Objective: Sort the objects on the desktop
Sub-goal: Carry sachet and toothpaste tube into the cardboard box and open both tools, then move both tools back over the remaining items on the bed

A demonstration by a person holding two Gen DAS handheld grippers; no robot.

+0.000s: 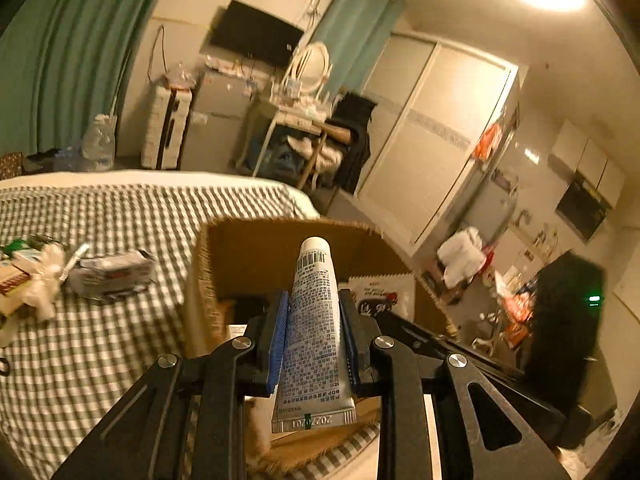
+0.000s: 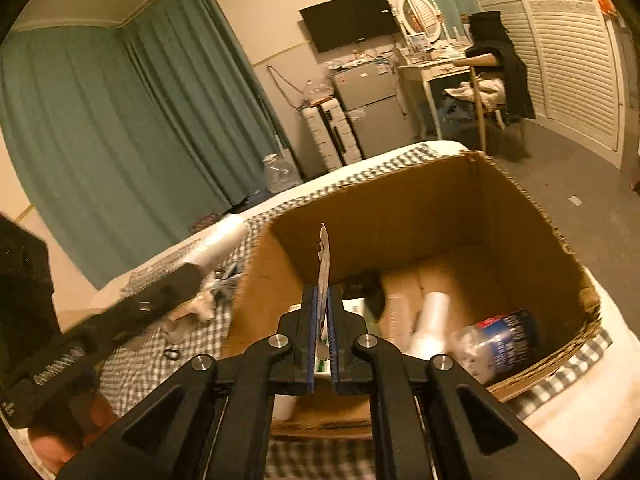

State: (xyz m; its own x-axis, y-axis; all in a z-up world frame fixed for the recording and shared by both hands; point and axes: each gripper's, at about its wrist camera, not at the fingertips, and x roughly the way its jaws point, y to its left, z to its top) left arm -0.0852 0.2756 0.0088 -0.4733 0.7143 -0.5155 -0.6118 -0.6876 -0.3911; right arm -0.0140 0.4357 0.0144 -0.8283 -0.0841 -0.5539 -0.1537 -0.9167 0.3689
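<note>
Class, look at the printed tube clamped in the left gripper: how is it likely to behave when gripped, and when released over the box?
The tube probably gives under the left gripper: its crimped end looks flat and its body soft. It seems light for its size. Released, it would likely drop cap-first into the cardboard box and roll little, given that flat crimp.

White tube (image 1: 312,320), brown cardboard box (image 2: 420,204), grey-white checked bedcover (image 1: 120,216)

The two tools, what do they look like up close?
Both the left tool and the right tool are black angular linkage frames with triangular cut-outs and round silver pivot bolts. Each finger carries a ribbed blue pad. No cables show. A black fuzzy sleeve sits behind the left one.
</note>
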